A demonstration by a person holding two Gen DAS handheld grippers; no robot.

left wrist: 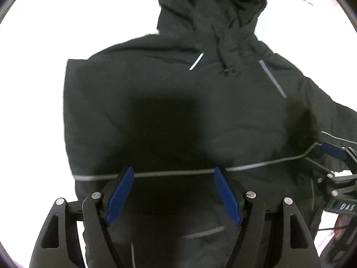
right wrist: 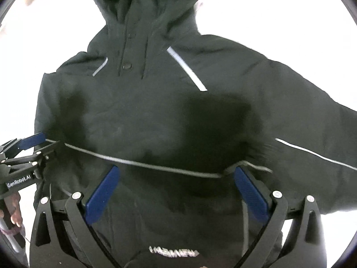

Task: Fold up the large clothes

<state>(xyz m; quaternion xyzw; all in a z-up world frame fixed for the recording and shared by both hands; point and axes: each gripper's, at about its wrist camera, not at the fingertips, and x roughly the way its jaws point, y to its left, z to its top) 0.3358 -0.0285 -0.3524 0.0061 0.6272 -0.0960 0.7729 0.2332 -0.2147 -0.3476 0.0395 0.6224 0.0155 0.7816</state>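
Both sets of jaws stand apart with nothing clamped between them. The left gripper (left wrist: 174, 192) hangs over the lower body of the one black hooded jacket (left wrist: 169, 102), its two blue pads (left wrist: 120, 196) spread wide, and the grey reflective stripe (left wrist: 178, 171) that crosses the jacket runs between the tips of the pads without being pinched. The right gripper (right wrist: 176, 192) is spread wider still, its two blue pads (right wrist: 102, 194) well apart over the same stripe, where the cloth bunches a little against the tip of the right-hand pad. Each gripper shows at the edge of the other's view, so there are two grippers in all, side by side over the jacket's lower half, and part of a hand (right wrist: 13, 210) shows on the handle of the left one. Outward from the jaws, the jacket lies front up and mostly flat on a white table (left wrist: 33, 89), hood (right wrist: 151, 6) at the far end, one sleeve (right wrist: 312, 120) stretched out to the right. I count two short slanted reflective strips on the chest, one to each side of the buttoned placket, a long thin stripe down the outstretched sleeve, two buttons on the placket, and one line of white lettering (right wrist: 174, 253) near the hem, too blurred to read.
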